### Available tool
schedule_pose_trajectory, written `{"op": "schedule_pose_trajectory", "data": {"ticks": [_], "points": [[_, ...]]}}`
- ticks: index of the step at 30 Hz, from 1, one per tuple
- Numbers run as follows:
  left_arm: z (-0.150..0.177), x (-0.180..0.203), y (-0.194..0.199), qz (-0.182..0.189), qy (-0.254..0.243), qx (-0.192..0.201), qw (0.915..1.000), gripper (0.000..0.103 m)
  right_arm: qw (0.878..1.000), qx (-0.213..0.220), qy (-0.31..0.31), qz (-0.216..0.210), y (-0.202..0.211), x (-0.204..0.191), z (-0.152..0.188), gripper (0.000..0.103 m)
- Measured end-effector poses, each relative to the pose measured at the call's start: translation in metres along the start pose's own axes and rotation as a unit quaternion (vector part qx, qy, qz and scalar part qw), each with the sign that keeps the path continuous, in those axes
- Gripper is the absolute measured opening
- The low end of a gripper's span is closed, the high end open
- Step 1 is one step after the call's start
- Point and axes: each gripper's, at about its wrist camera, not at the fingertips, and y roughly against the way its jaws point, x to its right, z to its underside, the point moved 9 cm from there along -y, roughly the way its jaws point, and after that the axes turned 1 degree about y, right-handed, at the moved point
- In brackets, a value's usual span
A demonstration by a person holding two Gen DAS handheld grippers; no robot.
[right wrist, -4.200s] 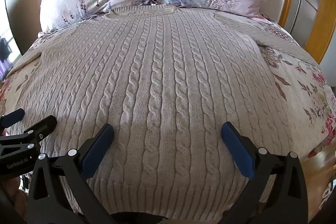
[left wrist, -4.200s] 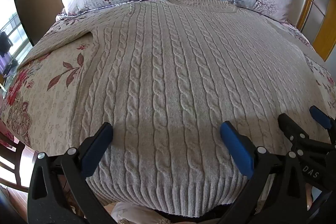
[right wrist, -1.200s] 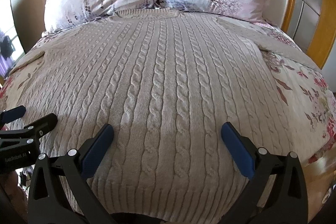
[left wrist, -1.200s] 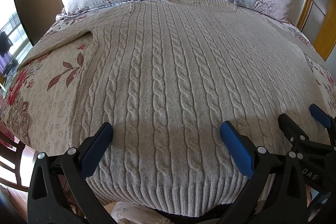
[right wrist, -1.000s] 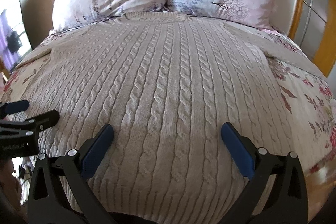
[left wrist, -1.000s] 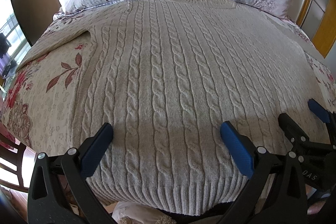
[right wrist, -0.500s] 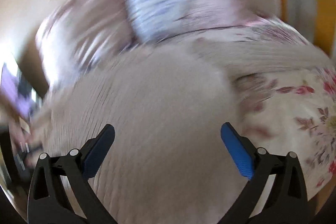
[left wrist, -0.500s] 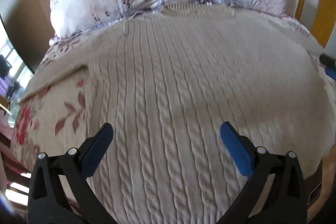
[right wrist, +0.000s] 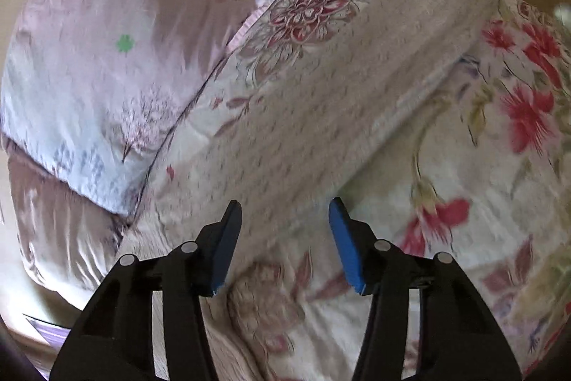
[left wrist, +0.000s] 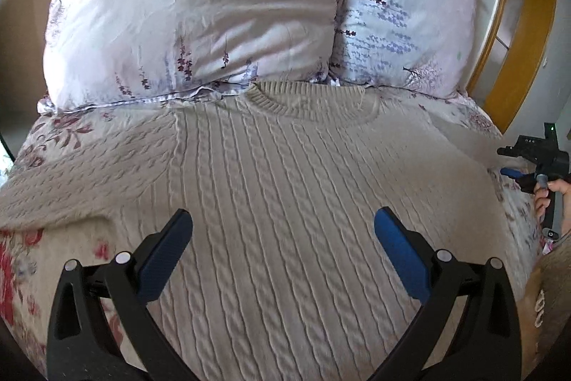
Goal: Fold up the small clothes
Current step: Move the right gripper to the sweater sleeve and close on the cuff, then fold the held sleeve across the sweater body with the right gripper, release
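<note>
A beige cable-knit sweater (left wrist: 292,188) lies flat, front up, on a floral bedspread (left wrist: 21,259), its collar (left wrist: 307,97) against the pillows. My left gripper (left wrist: 282,231) is open and empty, hovering over the sweater's chest. The sweater's left sleeve (left wrist: 82,177) stretches out to the left. In the right wrist view the right sleeve (right wrist: 339,99) runs diagonally across the bedspread (right wrist: 499,166). My right gripper (right wrist: 283,213) is partly open, jaws on either side of the sleeve's near end, holding nothing. It also shows in the left wrist view (left wrist: 531,163) at the far right.
Two floral pillows (left wrist: 200,13) (left wrist: 403,24) lean at the head of the bed. A wooden headboard (left wrist: 514,34) curves at the back right. The bed's right edge drops off beyond the bedspread.
Both grippers have moved forward from the hem. The left is now over the chest. The right swung out to the right sleeve and its jaws narrowed.
</note>
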Motion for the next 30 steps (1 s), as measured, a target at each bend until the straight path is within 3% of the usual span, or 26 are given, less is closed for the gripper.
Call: {"op": "schedule_pose_trajectory", "data": {"ticks": [1,4,11,16,20,23,28,30], "points": [[-0.001,-0.001,-0.003,0.003,0.003,-0.003,1.0,0.101,1.0,0.006,-0.004,-0.004,-0.001,0.001,-0.004,0.052],[-0.004,-0.005,-0.016,0.007,0.017,-0.017,0.9997,0.101,0.999,0.025,-0.02,-0.004,-0.003,0.012,-0.017,0.035],[-0.003,-0.014,-0.041,0.016,0.04,-0.043,0.9981,0.101,0.995,0.082,-0.064,0.009,0.012,0.054,-0.046,0.02],[0.0,-0.016,-0.052,0.033,0.054,-0.063,0.9961,0.101,0.994,0.097,-0.031,0.029,0.011,0.05,-0.05,0.011],[-0.003,-0.021,-0.052,0.042,0.065,-0.057,0.9953,0.101,0.99,0.132,0.032,0.026,0.027,0.017,-0.051,0.011],[-0.004,-0.024,-0.053,0.051,0.073,-0.055,0.9945,0.101,0.986,0.145,0.087,-0.001,0.035,-0.024,-0.043,0.011],[-0.006,-0.027,-0.053,0.063,0.094,-0.045,0.9925,0.101,0.969,0.135,0.197,-0.066,0.038,-0.111,0.009,0.011],[-0.007,-0.026,-0.052,0.073,0.104,-0.039,0.9911,0.101,0.96,0.112,0.236,-0.099,0.03,-0.146,0.041,0.01]]}}
